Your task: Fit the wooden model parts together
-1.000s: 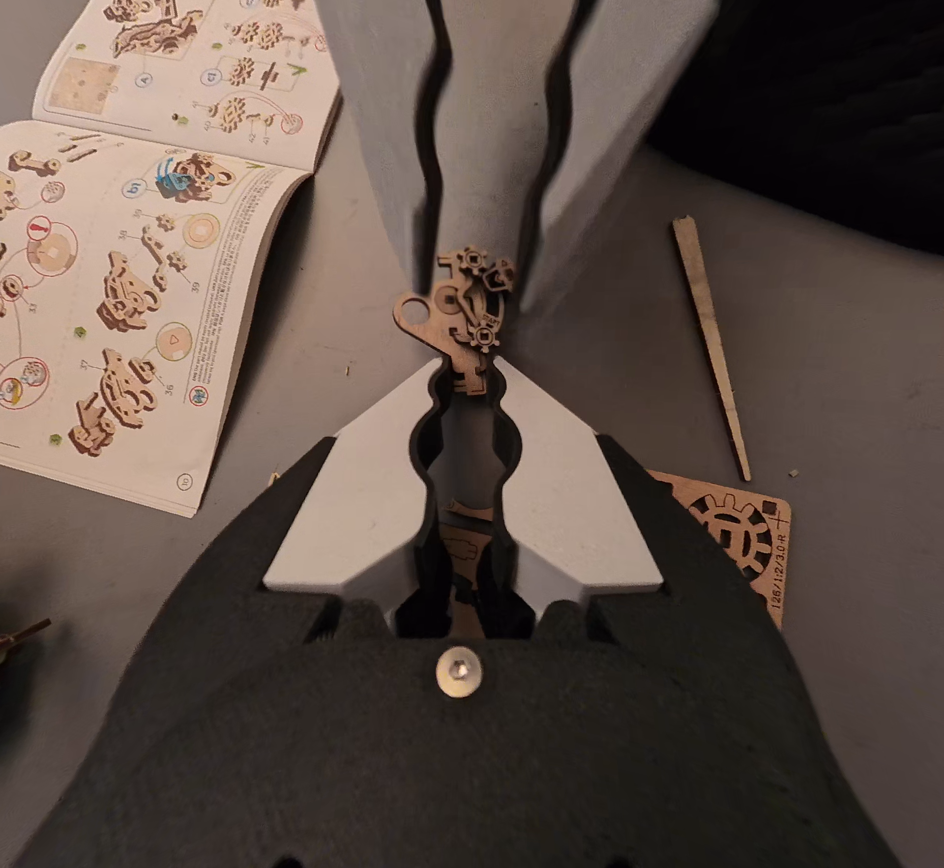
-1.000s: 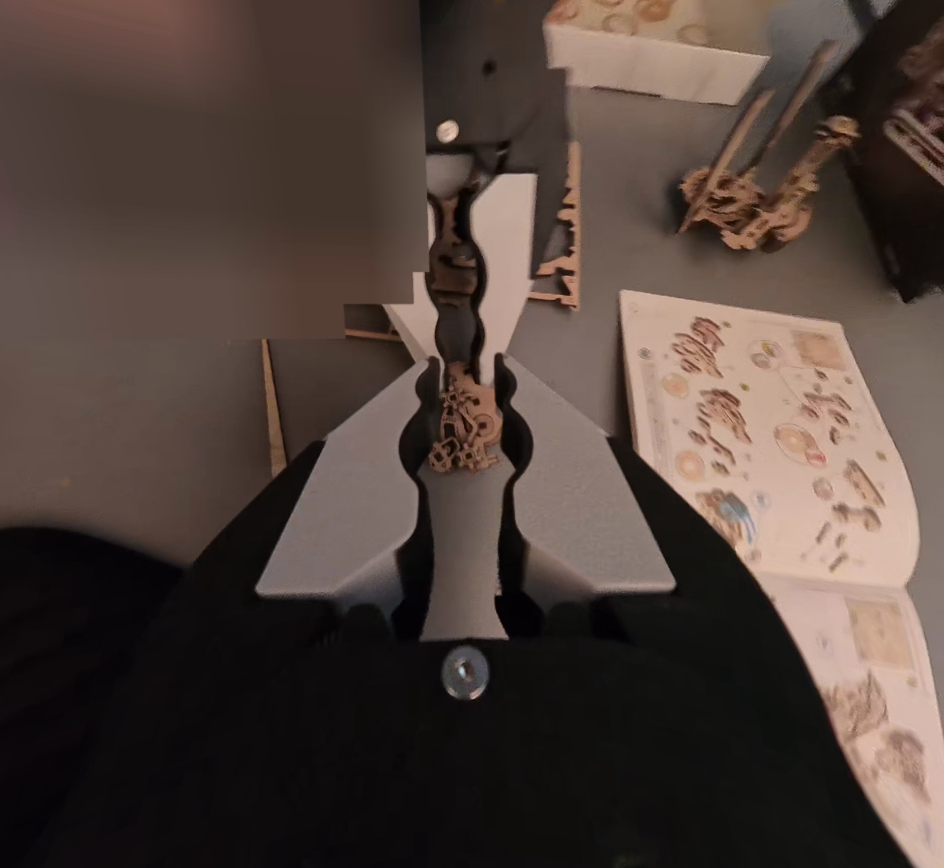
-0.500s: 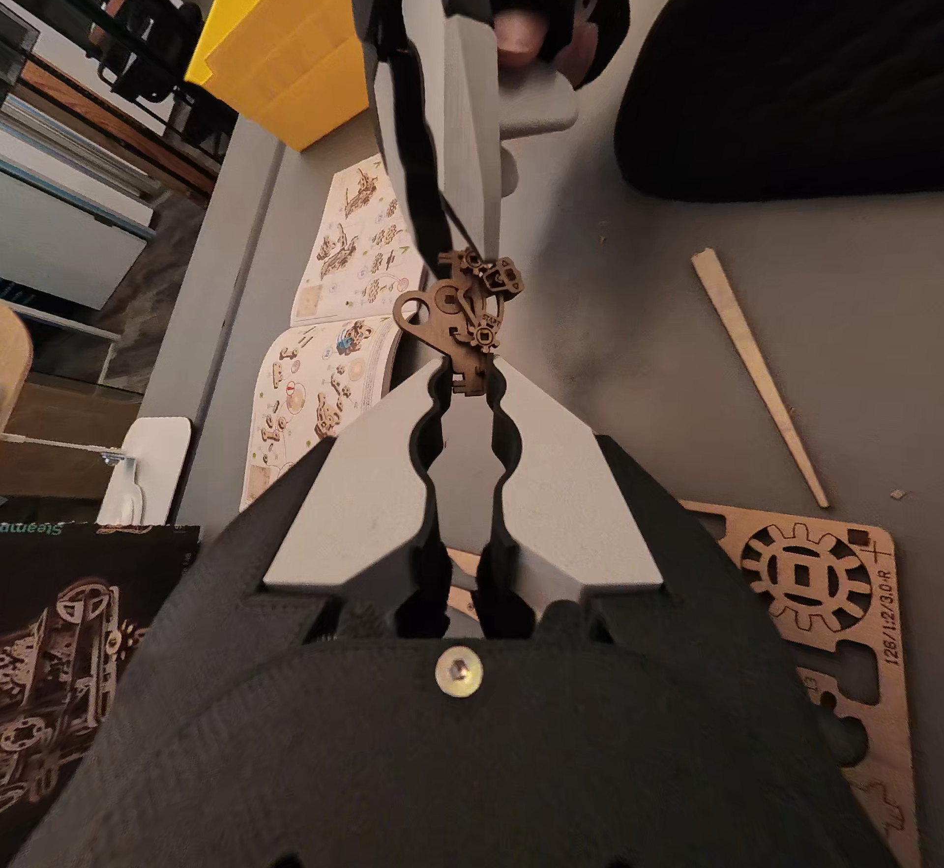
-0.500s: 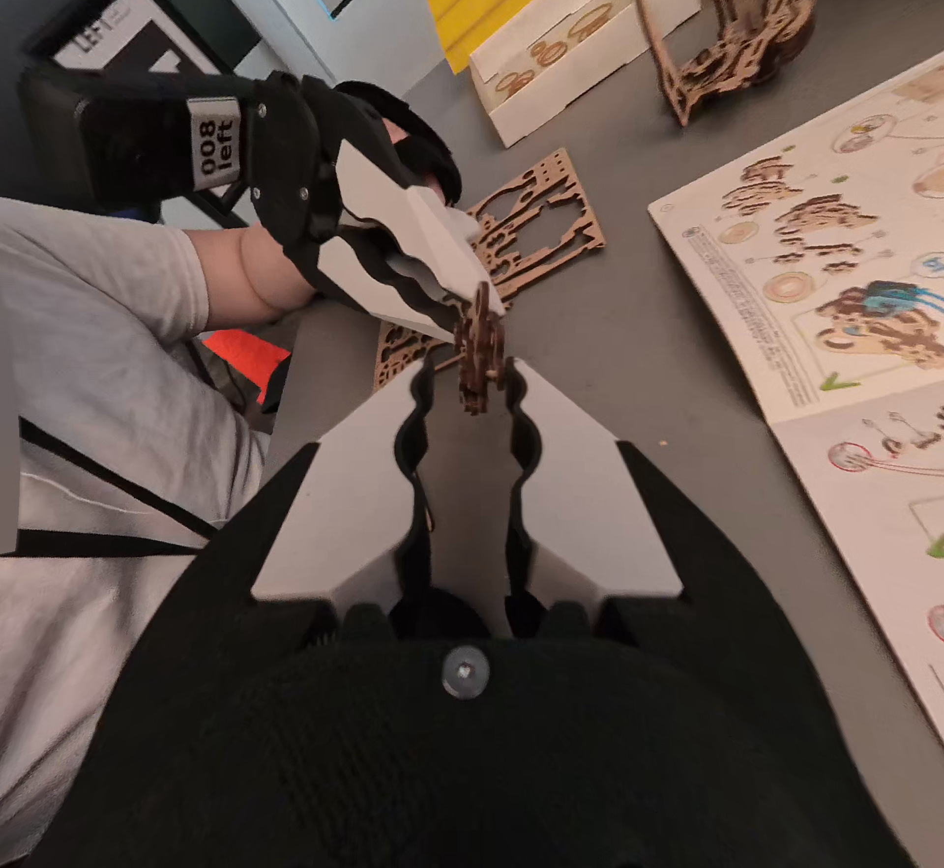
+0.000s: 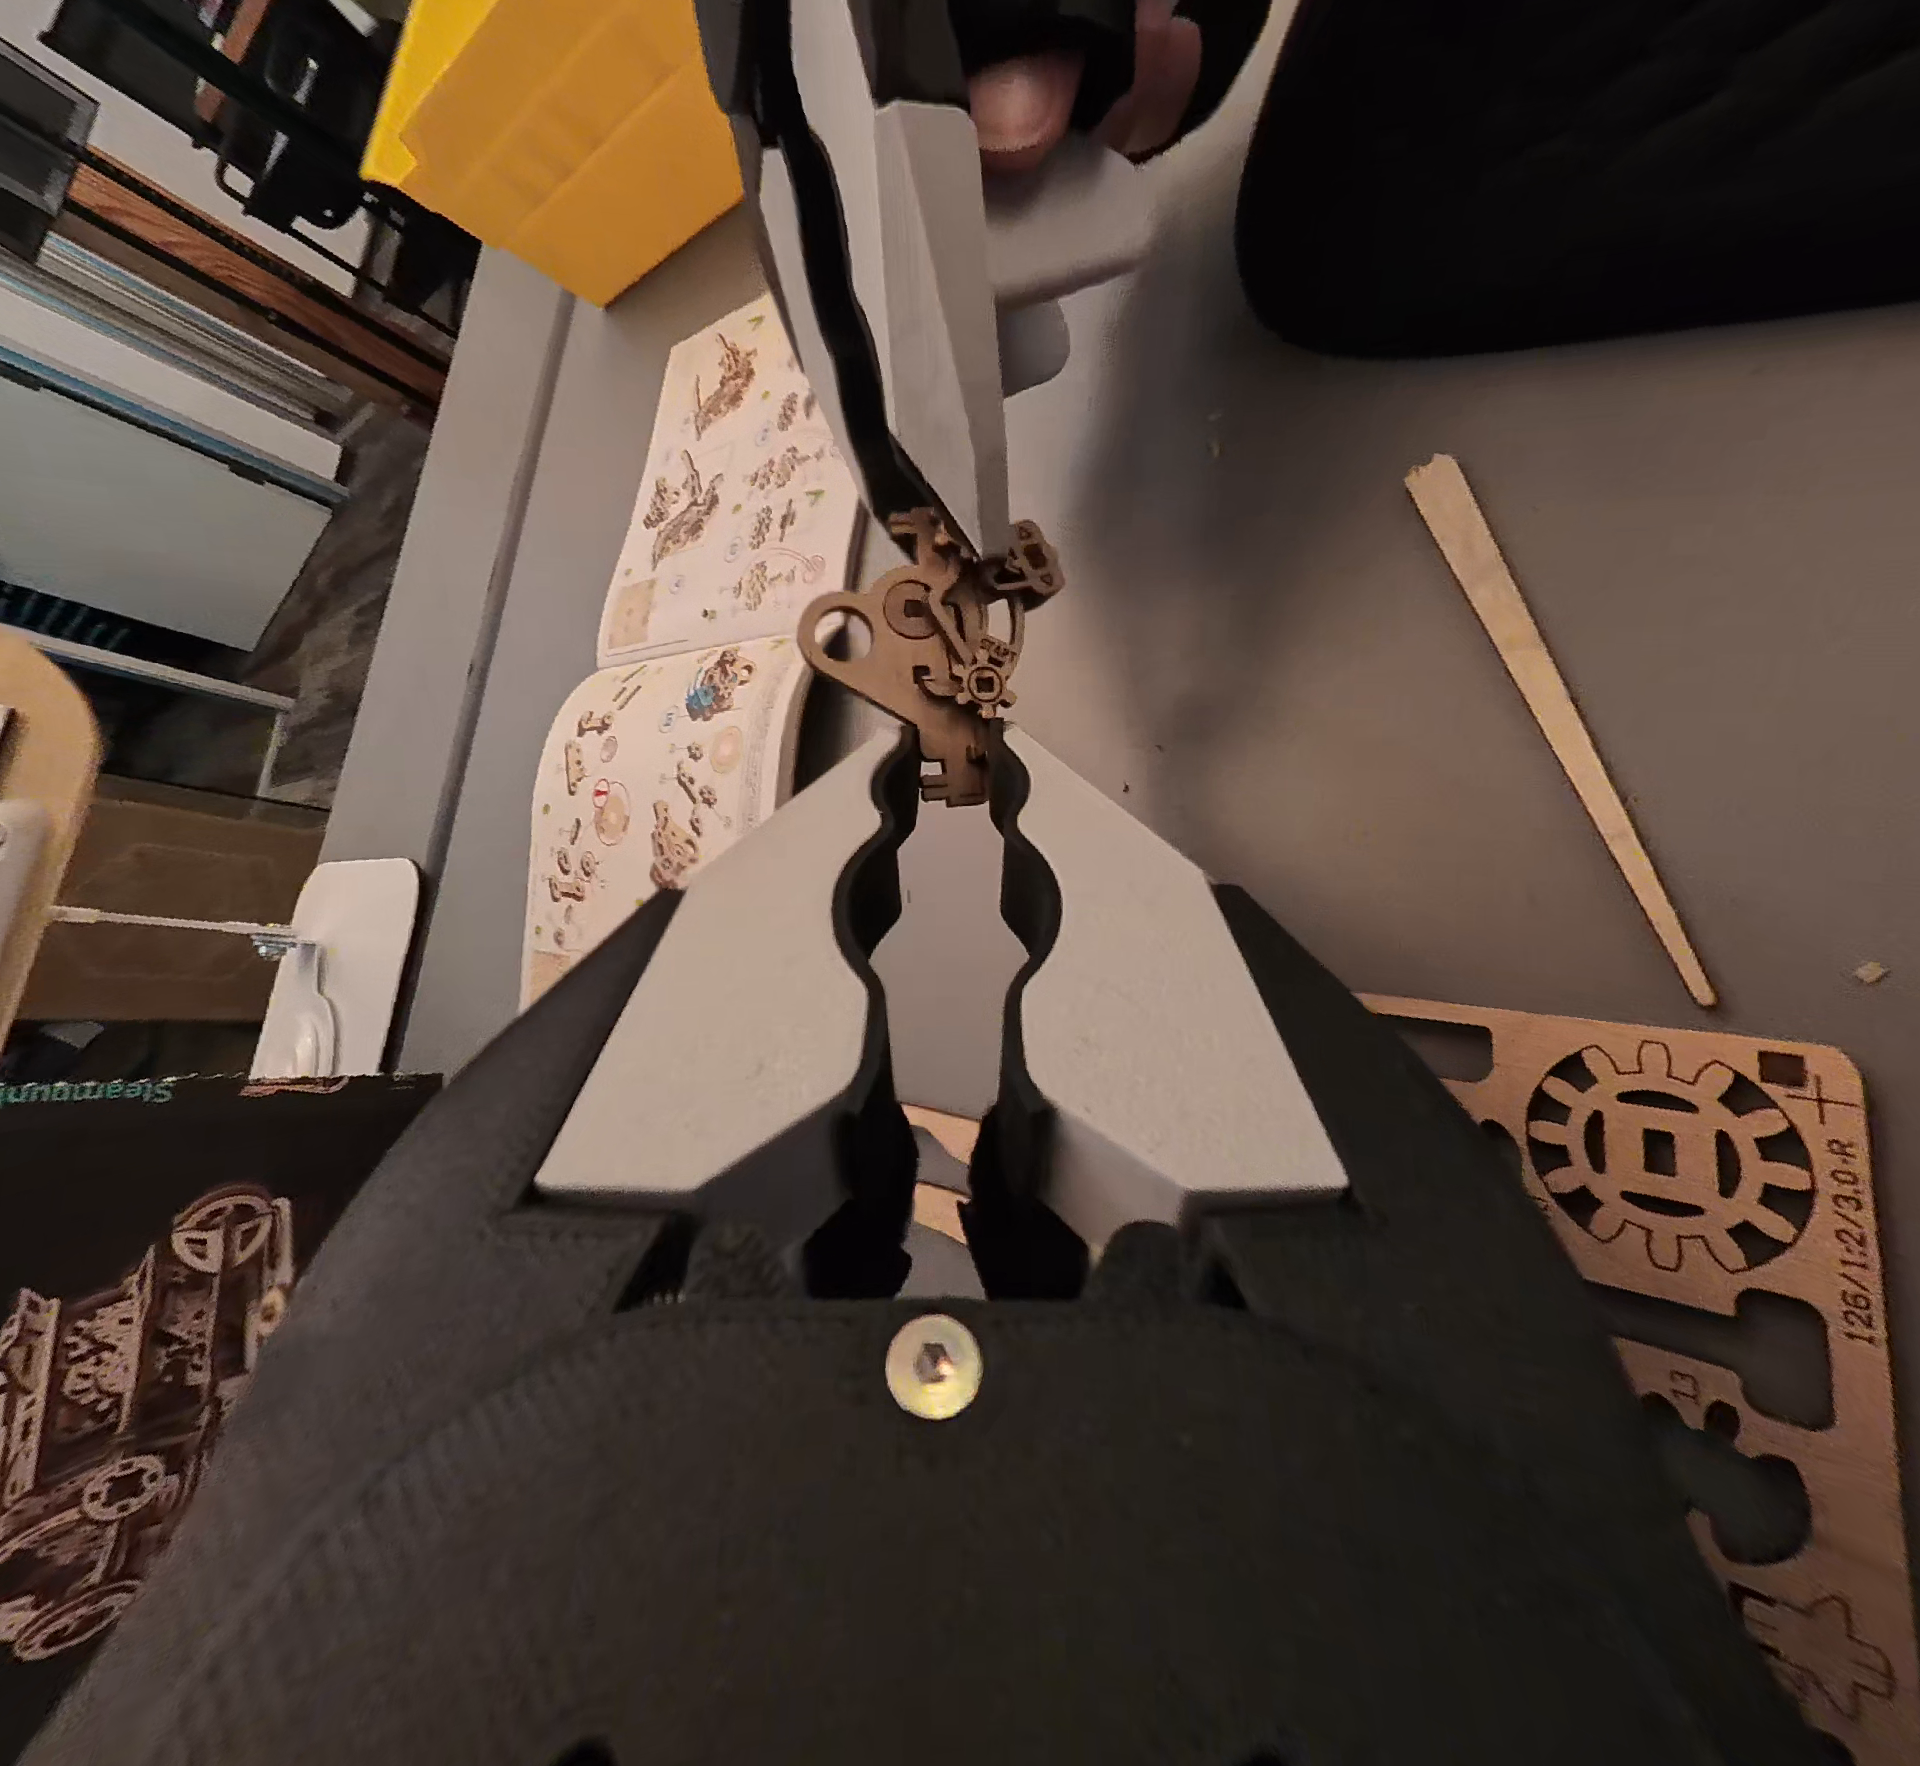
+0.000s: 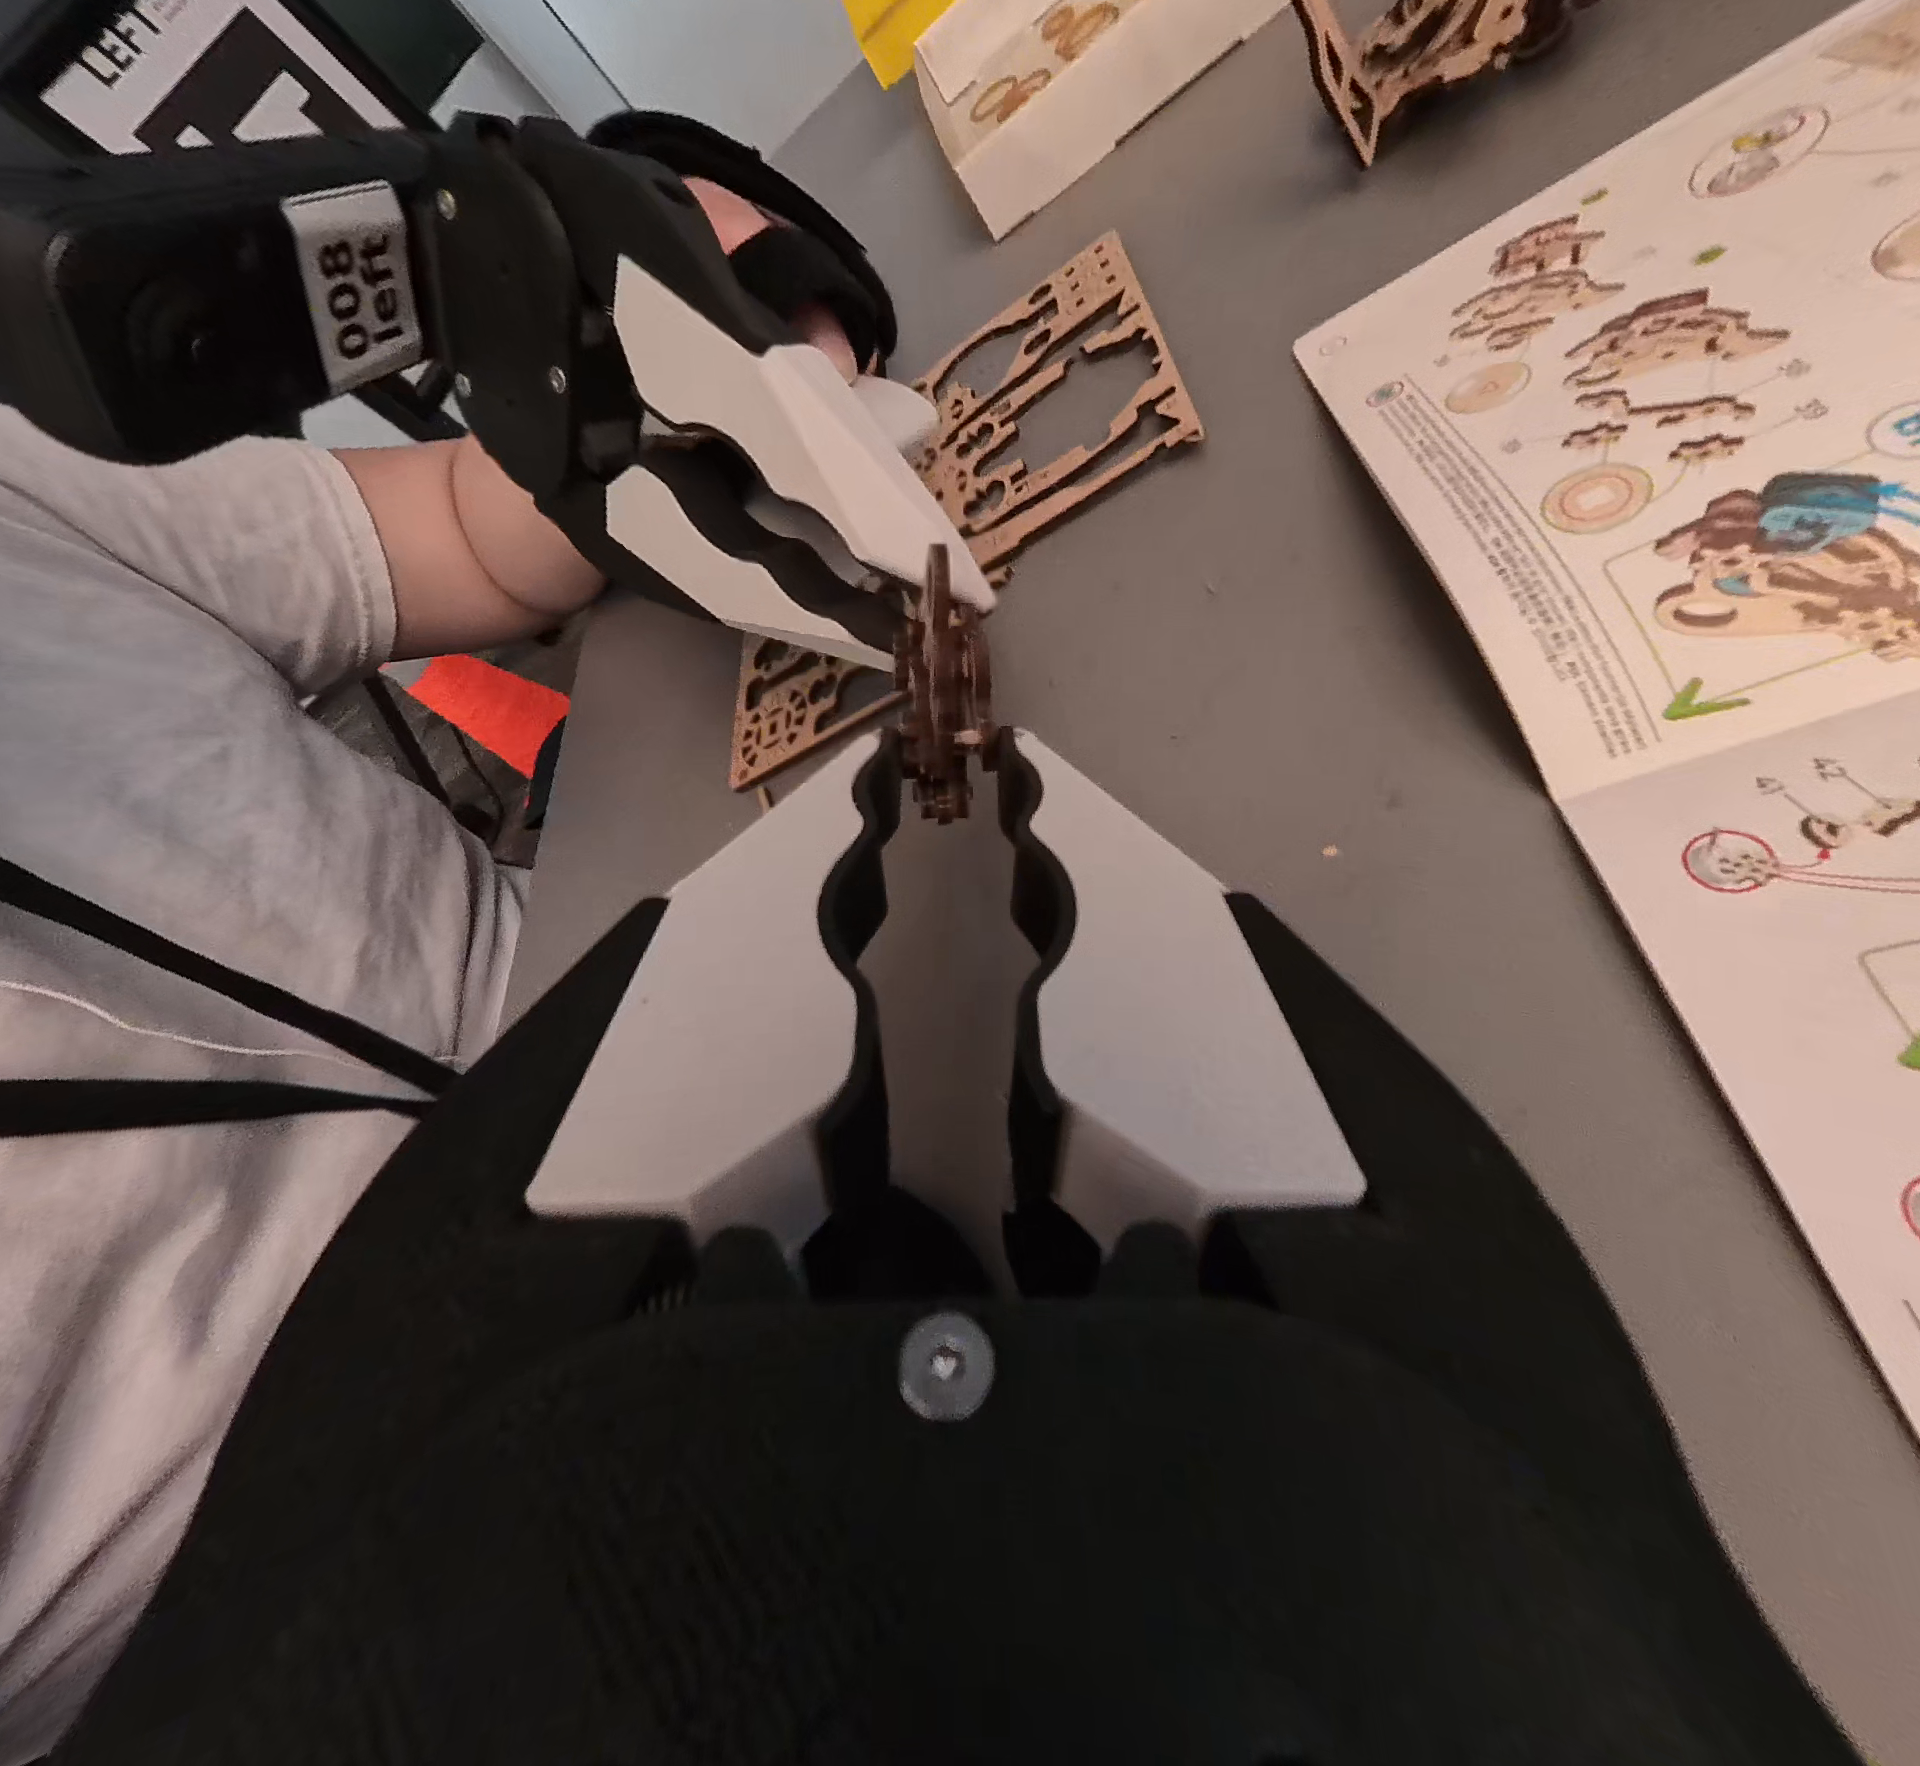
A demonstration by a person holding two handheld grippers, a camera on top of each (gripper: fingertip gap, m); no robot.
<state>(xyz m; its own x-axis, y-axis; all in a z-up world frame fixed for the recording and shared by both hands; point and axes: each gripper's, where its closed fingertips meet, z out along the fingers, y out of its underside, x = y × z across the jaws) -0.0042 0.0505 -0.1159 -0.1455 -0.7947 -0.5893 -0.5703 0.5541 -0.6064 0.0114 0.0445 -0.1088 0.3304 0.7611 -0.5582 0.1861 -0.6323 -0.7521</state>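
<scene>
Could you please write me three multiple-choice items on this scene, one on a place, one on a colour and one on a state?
1. Where is the wooden assembly?
A. flat on the table
B. in the air between both grippers
C. inside the bin

2. What colour is the bin?
A. yellow
B. green
C. red

3. The instruction booklet is
A. shut
B. rolled up
C. lying open

Answers: B, the left gripper and right gripper each pinch an end; A, its walls are yellow; C, two pages lie spread.
</scene>
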